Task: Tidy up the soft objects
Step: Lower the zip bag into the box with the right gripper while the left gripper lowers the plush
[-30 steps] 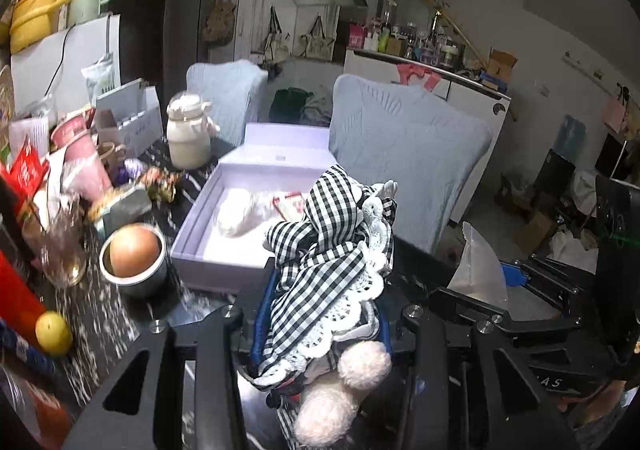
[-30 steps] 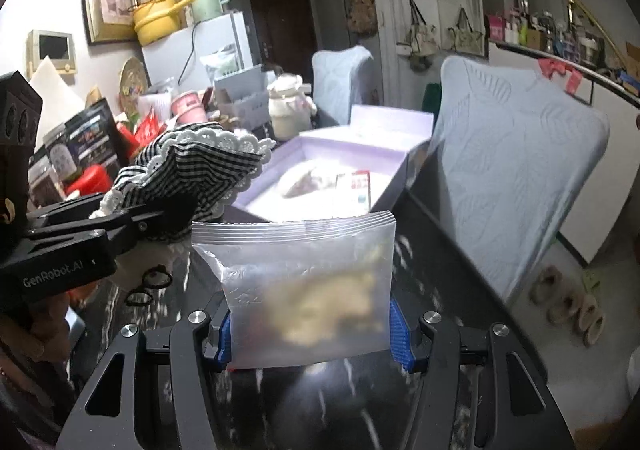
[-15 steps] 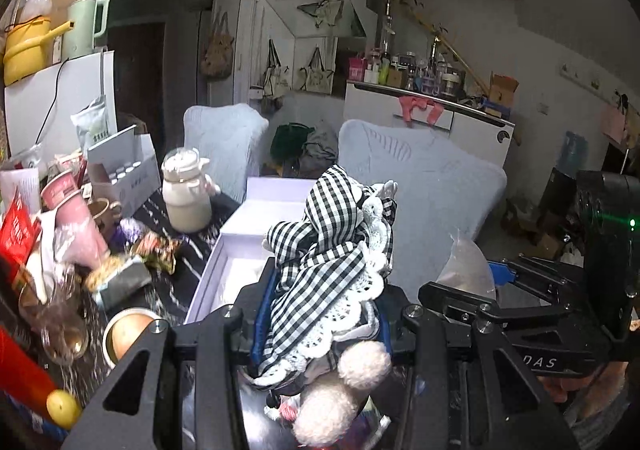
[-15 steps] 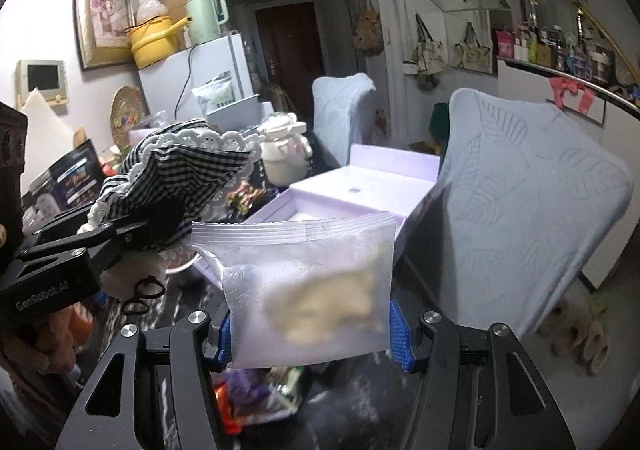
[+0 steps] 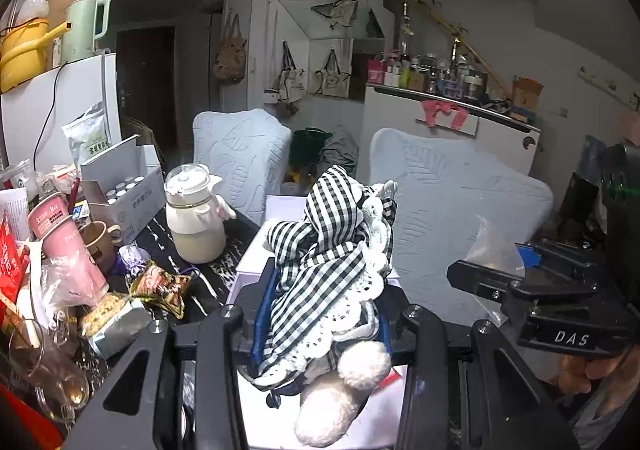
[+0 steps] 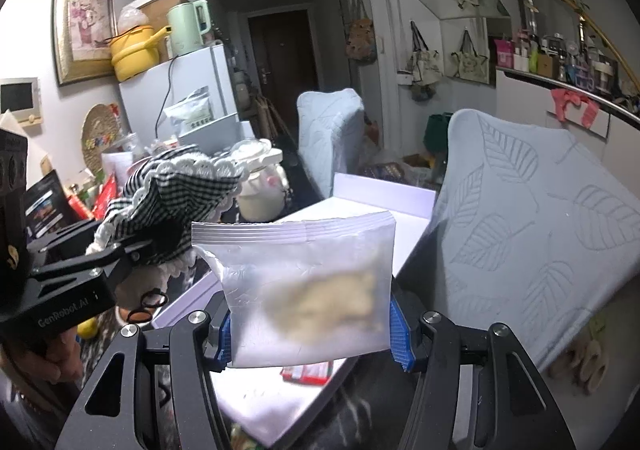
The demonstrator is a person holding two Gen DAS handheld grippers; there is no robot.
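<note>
Left gripper [image 5: 320, 314] clenched on checked plush doll [image 5: 328, 270], right gripper [image 6: 310, 326] on zip bag [image 6: 304, 290]; I hold both above lavender box [image 6: 384, 193], frame centre, presumably for depositing.

A doll [image 5: 332, 282] sits between my left claw's [image 5: 320, 314] fingers, a box [image 5: 256, 250] beyond, a teapot [image 5: 196, 221] left of it.

Light: dim indoor, cool grey cast; brightest on the upper left wall in the right wrist view
Glare: white fridge [image 6: 176, 89] slightly washed out
Blur: zip bag [image 6: 308, 286] contents soft; near surface smeared
Shadows: doorway [image 5: 146, 85] dark
Distortion: fisheye bending, black corners
</note>
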